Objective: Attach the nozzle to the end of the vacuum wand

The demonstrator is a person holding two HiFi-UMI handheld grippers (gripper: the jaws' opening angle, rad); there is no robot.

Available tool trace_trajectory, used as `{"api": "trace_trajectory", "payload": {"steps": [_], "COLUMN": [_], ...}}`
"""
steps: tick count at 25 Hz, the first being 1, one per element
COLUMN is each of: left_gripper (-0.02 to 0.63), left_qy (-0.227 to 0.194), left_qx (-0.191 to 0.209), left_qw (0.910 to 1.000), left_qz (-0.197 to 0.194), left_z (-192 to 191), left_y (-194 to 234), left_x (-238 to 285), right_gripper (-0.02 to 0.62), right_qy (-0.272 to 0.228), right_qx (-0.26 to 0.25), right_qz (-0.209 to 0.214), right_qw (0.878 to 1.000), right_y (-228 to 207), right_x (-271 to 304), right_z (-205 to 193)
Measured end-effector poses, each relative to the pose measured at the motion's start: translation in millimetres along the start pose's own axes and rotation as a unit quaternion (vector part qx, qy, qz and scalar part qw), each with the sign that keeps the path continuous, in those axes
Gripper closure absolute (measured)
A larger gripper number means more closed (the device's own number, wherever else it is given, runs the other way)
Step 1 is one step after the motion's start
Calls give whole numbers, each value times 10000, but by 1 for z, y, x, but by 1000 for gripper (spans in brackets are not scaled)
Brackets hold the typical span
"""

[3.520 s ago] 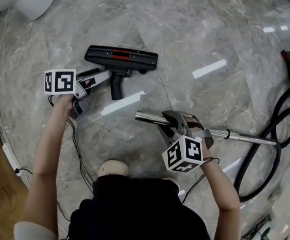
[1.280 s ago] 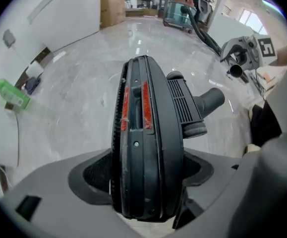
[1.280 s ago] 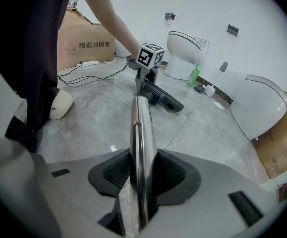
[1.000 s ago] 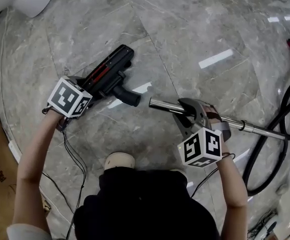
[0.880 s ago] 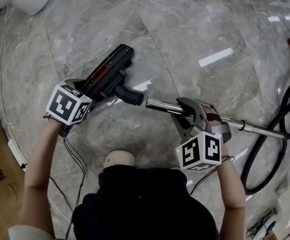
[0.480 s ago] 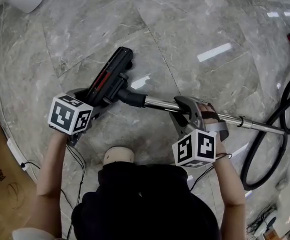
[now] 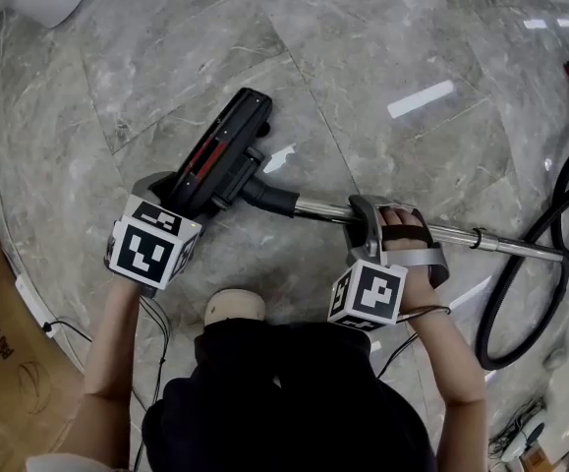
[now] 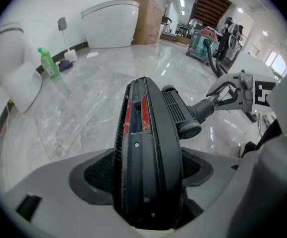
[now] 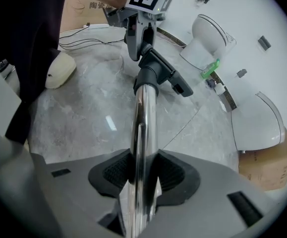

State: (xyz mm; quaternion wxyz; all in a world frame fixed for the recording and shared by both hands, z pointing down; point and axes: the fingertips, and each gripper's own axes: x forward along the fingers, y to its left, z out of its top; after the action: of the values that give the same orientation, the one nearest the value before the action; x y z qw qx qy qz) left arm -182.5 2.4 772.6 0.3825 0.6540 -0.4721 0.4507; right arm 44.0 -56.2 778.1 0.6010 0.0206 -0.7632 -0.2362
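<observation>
In the head view our left gripper [image 7: 166, 193] holds the black plastic floor nozzle with red strips [image 7: 223, 150], its neck meeting the chrome metal wand [image 7: 318, 207] in our right gripper [image 7: 365, 219]. The left gripper view shows wide jaws clamped across the nozzle's body, likely light and stiff. The right gripper view shows half-closed jaws pinching the slippery-looking tube, its tip hidden by the neck.
</observation>
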Motion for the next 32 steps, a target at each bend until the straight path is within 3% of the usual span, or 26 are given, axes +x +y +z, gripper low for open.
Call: {"api": "trace_trajectory", "payload": {"steps": [2,4,8,10,17,22,25,32], "left_gripper": [227,227,229,230,232,233,233,234], "left_qy": [-24,-83,-275,-263,-320,-273,-260,-216], "left_qx": [277,284,-376,-475,-280,360,152,109], "left_qw": [9987,9971,9931,9909,9894,9842,9864,9870], "left_qz": [434,707,1073,1233,1386,1711,1616,1586], "left_z": [6,10,2,-3,11,29,28,28], "left_y": [0,0,-4,-3,6,10,5,5], "left_x": [-5,-9,-9,-8,-10,-15,-11,-3], "right_gripper": [445,446,446,446,445,443,445,445], "right_qy": [59,98,250,193,310,294,327,481], "right_qx": [58,184,322,274,-98,-140,61,11], "right_qz": [-18,-143,-365,-415,-479,-357,-425,-354], "right_qw": [10000,9997,9985,9986,9983,9988,9985,9982], "right_y": [2,-1,-15,-17,-28,-25,-29,-28], "right_x": [3,5,12,14,19,24,25,31], "right_z": [-3,-4,-3,0,2,7,8,11]}}
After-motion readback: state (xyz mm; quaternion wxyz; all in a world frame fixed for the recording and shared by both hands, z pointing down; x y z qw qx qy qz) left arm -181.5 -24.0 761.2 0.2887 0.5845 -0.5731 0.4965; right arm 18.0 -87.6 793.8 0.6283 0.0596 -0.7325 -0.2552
